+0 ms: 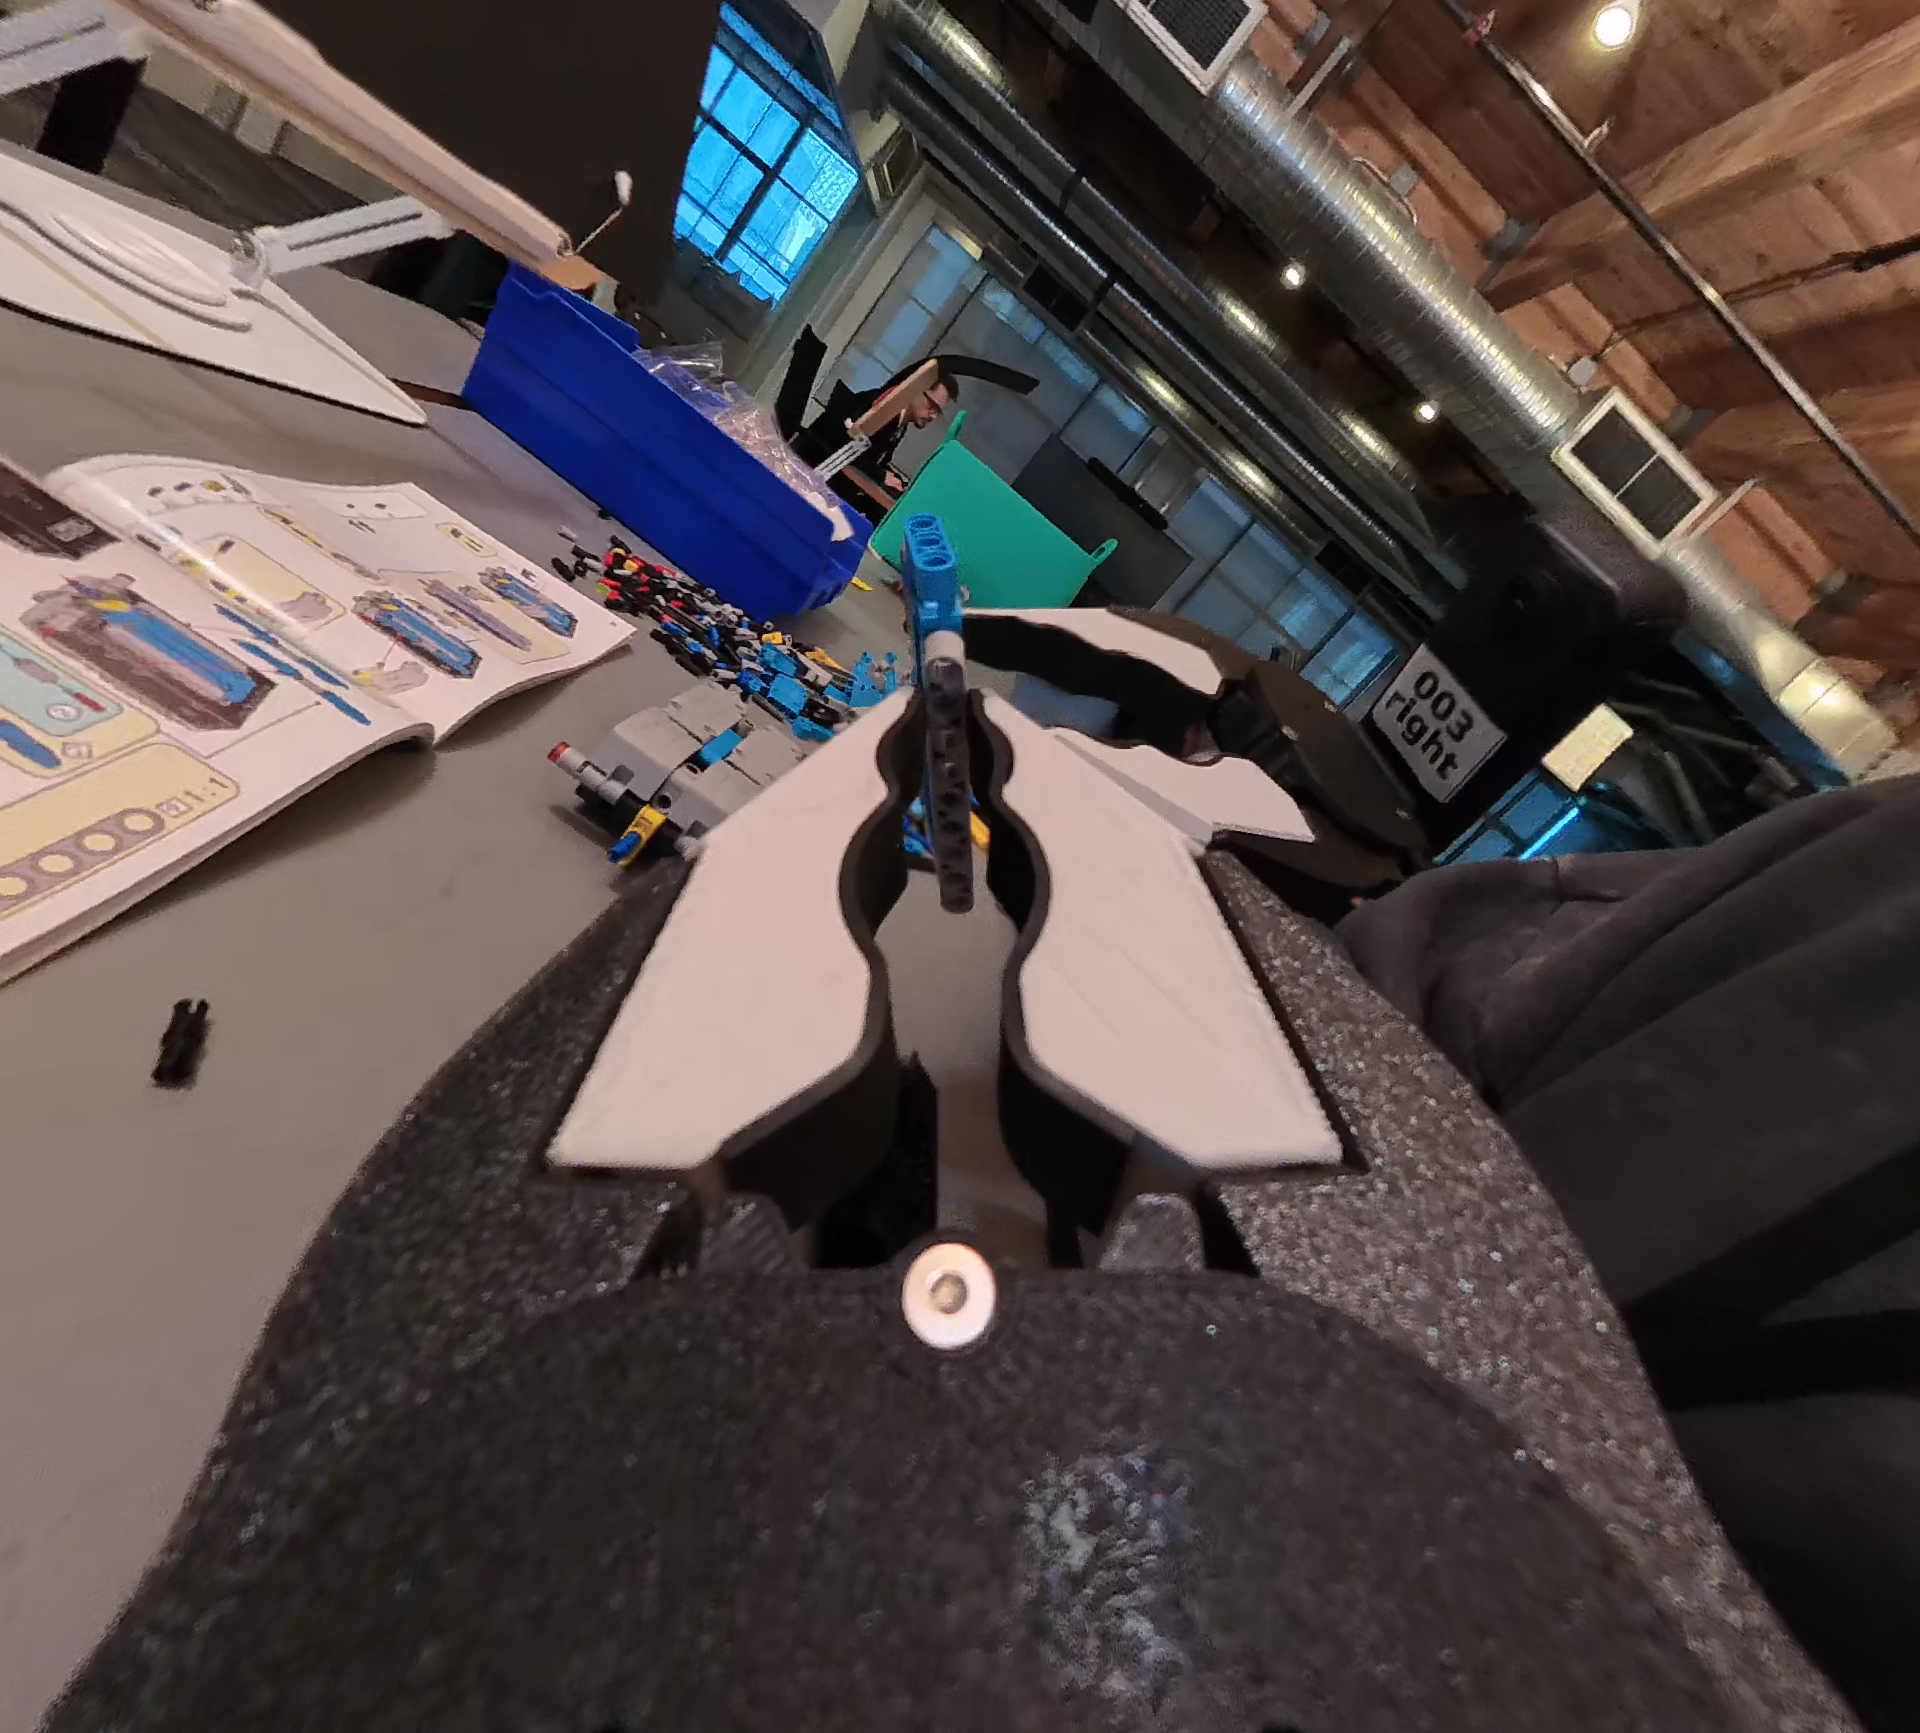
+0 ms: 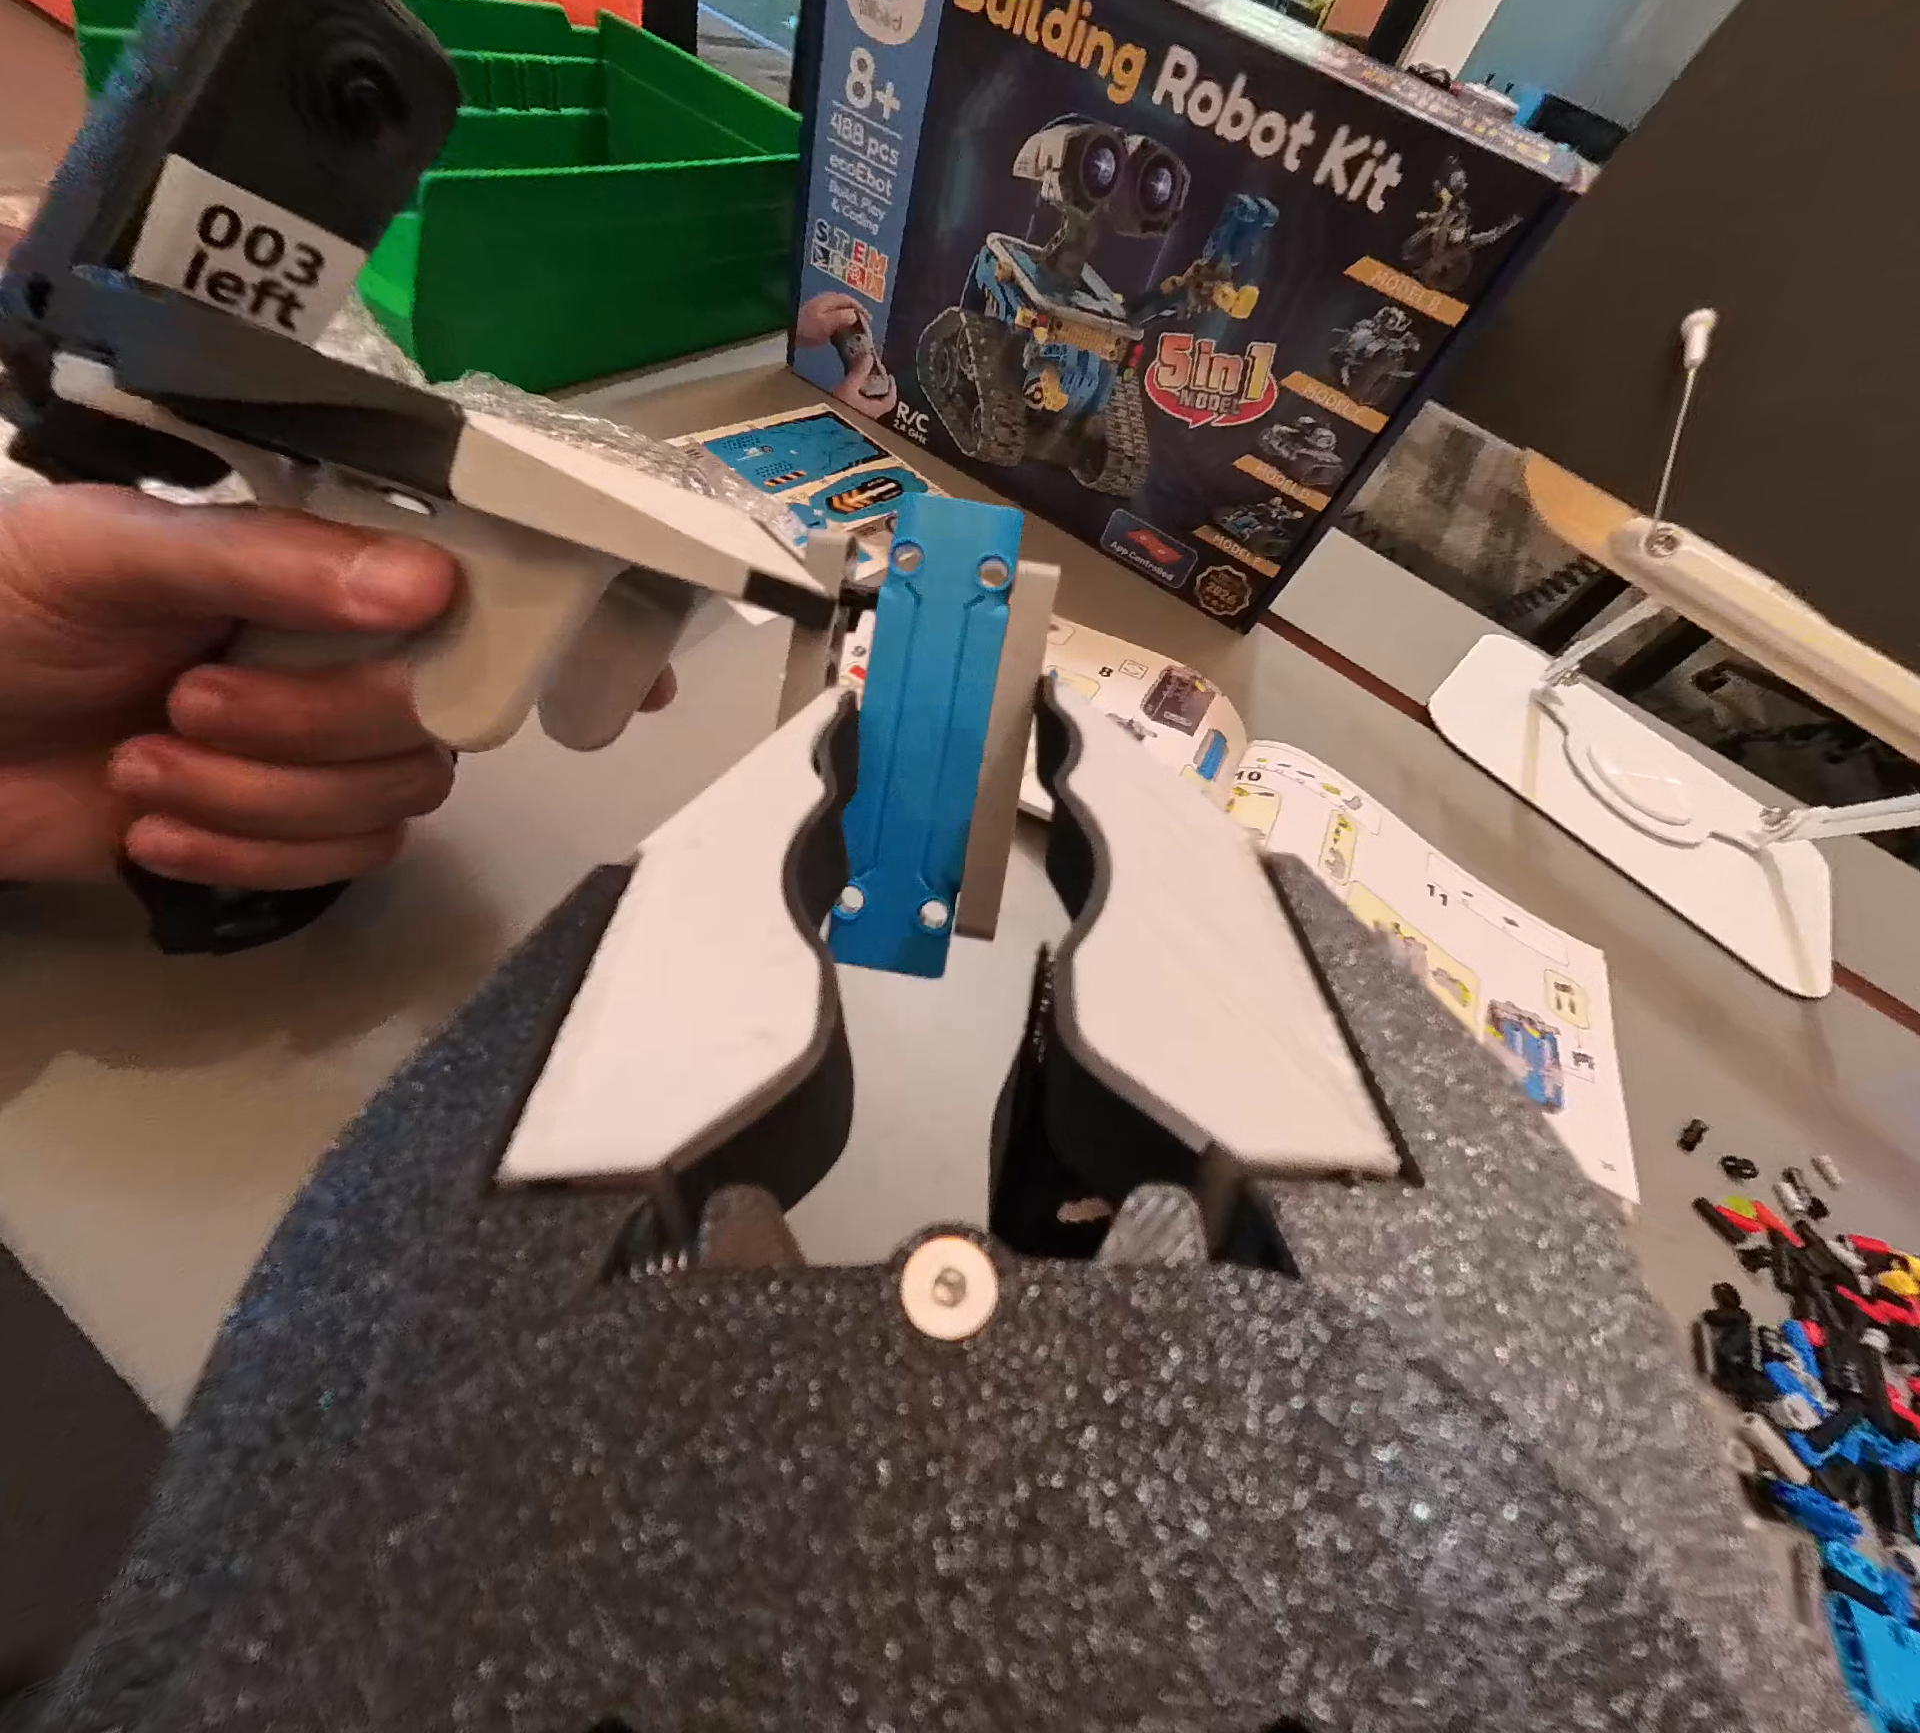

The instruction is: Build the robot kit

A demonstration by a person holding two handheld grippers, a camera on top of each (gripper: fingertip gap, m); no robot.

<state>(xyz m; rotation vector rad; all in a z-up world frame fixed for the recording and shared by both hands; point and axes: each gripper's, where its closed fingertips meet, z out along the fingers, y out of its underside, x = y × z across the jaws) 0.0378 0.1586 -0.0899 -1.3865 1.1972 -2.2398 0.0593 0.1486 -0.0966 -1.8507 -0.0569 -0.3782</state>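
Both tools grasp one assembly: left tool (image 1: 948, 727) black beam (image 1: 952, 790), right tool (image 2: 940, 727) blue panel (image 2: 928, 738).

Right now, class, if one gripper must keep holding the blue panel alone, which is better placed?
Likely the right gripper: it closes on the blue panel from both sides. The left gripper only pinches a thin black beam.

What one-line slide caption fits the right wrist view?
Right gripper clamps a blue-and-grey plastic panel while the left gripper meets its top edge.
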